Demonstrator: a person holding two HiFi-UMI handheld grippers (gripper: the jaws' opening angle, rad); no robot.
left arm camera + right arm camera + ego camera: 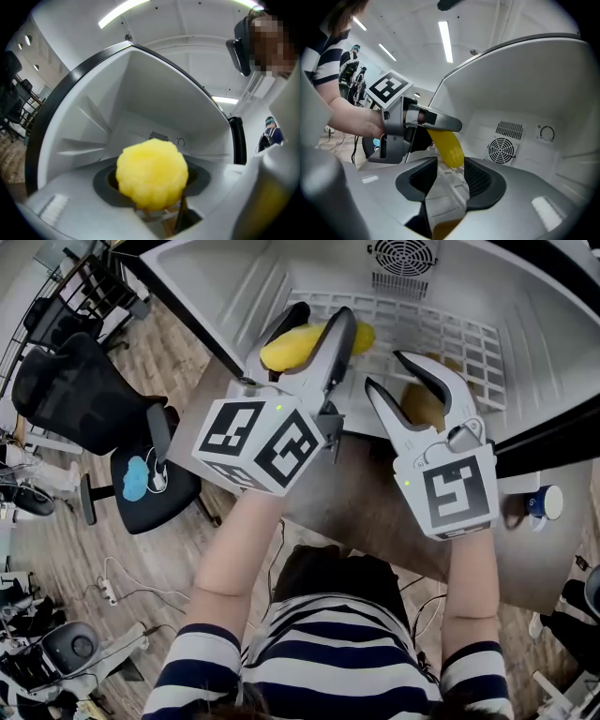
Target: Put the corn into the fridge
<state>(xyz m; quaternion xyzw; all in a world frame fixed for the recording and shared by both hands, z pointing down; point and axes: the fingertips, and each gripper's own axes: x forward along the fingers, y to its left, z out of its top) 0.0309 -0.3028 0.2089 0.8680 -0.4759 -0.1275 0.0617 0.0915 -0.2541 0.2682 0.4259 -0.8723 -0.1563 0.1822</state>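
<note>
hovering over the fridge shelf [469, 345]: corn [287, 349]

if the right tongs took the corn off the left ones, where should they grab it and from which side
Take the corn by the free end jutting from the left tongs, coming from the right, where the open right tongs face it. Close across its round width; the rest is clamped.

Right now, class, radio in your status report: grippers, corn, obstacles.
Left gripper shut on corn, over fridge shelf. Right gripper jaws open, above brown item. Shelf space ahead looks free.
</note>
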